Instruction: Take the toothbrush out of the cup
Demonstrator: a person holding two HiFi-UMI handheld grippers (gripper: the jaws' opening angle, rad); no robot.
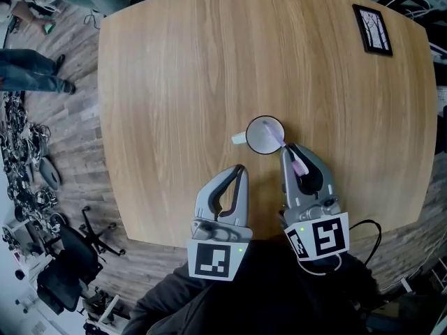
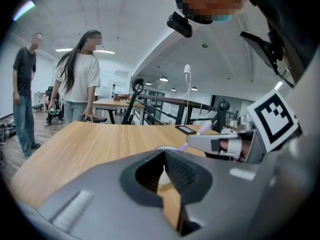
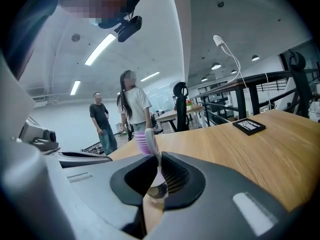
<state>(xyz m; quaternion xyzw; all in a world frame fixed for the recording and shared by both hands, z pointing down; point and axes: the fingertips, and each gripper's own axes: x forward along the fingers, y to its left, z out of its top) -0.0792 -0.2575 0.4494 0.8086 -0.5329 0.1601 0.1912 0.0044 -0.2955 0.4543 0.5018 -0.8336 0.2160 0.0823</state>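
A white cup with a short handle stands near the front of the round wooden table. A lilac toothbrush leans out of it toward me, bristle end up. My right gripper reaches to the cup's near rim and is shut on the toothbrush; in the right gripper view its neck is pinched between the pads, the pink bristle head just above the jaws. My left gripper hovers a little left of the cup, jaws shut and nothing held; the cup shows just past its tips.
A black-framed picture lies flat at the table's far right. Two people stand beyond the far left edge. On the floor to the left are a black office chair and a tangle of cables.
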